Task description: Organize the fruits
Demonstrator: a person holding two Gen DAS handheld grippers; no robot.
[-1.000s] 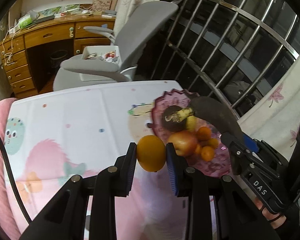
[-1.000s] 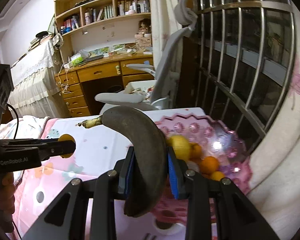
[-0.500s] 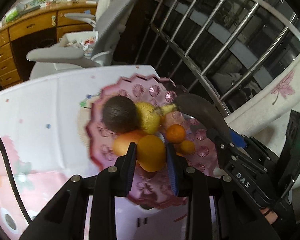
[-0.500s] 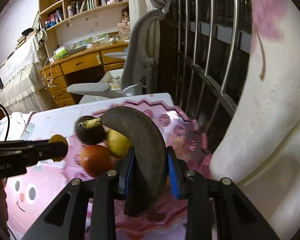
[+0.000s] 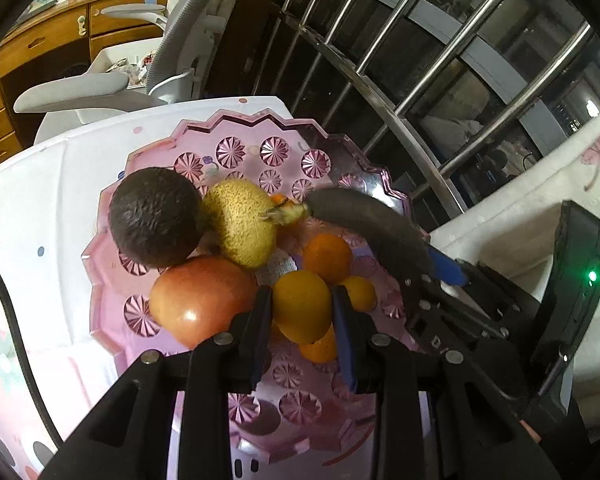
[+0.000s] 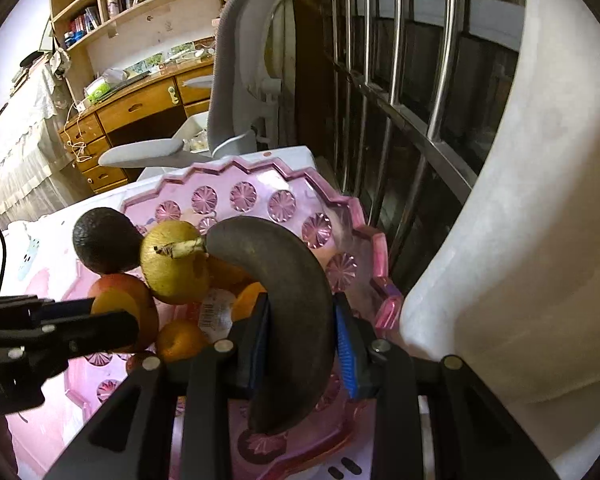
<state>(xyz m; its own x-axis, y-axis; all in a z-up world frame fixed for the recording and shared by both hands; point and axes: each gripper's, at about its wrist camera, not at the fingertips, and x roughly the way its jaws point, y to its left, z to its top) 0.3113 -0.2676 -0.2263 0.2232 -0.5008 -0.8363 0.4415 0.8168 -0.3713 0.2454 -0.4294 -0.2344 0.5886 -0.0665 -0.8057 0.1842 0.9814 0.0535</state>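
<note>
The left gripper (image 5: 302,312) hangs over the pink scalloped bowl (image 5: 236,120), its jaws clamped on an orange fruit (image 5: 302,306) that sits just above the heap of fruit inside. The right gripper (image 6: 300,336) has its jaws closed on a blackened banana (image 6: 284,280), held at about mid-length, with the yellowish stem end arching up and over the bowl and the lower end pointing back toward the camera.

The left wrist view looks steeply down into the bowl and lays out the pile: a dark rough-skinned avocado (image 5: 154,216) at the left, a yellow-green pear (image 5: 240,224) touching it, a red apple (image 5: 198,300) in front of both and just beside the left finger, and small tangerines (image 5: 327,258) to the right of the held fruit (one more peeks out beneath it). The same view catches the banana from the side, its stem touching the pear or nearly so, and the right gripper's dark body coming in from the lower right.

The right wrist view shows what the other cannot: the banana's full curve between the blue pads (image 6: 342,340), a sticker (image 6: 214,312) on a fruit deep in the pile, and the left gripper reaching in from the left edge with its orange fruit in front of the apple. It also shows the bowl's far rim near the corner of the desk (image 6: 292,156), with a grey office chair (image 6: 244,60) and barred window (image 6: 400,60) behind.
</note>
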